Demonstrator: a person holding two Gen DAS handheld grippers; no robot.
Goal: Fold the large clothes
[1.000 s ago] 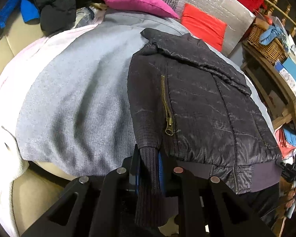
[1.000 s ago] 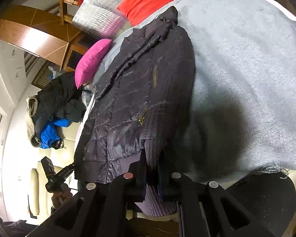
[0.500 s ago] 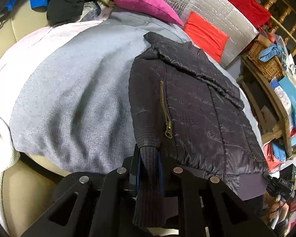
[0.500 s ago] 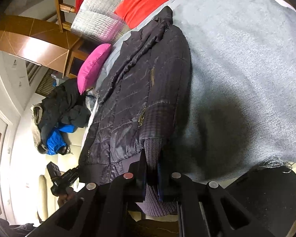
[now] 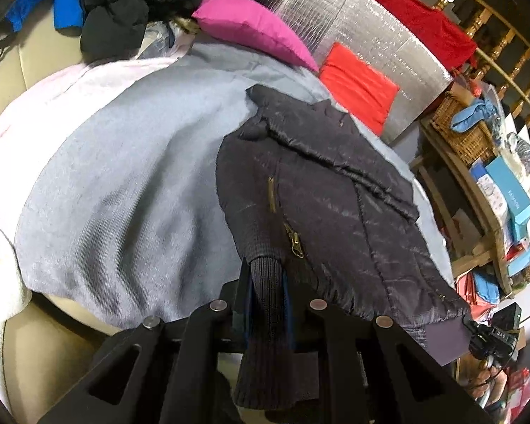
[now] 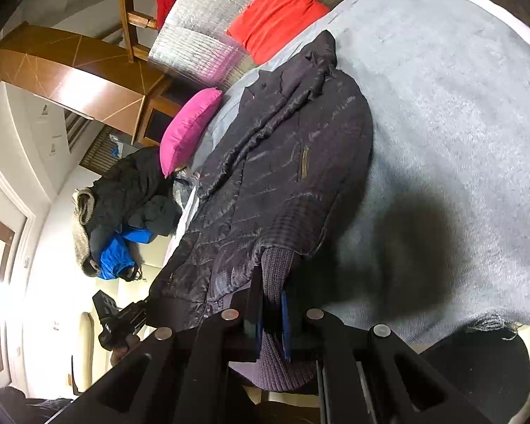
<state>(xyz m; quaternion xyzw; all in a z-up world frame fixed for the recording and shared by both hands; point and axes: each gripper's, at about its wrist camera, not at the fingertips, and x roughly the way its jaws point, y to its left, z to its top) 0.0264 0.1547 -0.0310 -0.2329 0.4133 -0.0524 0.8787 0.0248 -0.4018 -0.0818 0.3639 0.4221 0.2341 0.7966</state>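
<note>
Each hand-held gripper pinches a ribbed knit cuff of the dark quilted jacket: the left hand-held gripper (image 5: 266,304) one cuff (image 5: 265,335), the right hand-held gripper (image 6: 272,314) the other cuff (image 6: 277,318). Lying flat on a grey blanket (image 5: 123,183) over a bed, the jacket (image 5: 328,205) looks soft, puffy, light and slippery-shelled, so the grippy cuffs or the hem band seem the best holds.

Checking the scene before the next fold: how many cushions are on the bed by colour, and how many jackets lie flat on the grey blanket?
Pink cushion: 1
Red cushion: 1
Dark jacket flat on the grey blanket: 1
Total: 3
A separate heap of dark and blue clothes sits off the blanket; its pieces cannot be counted.
</note>
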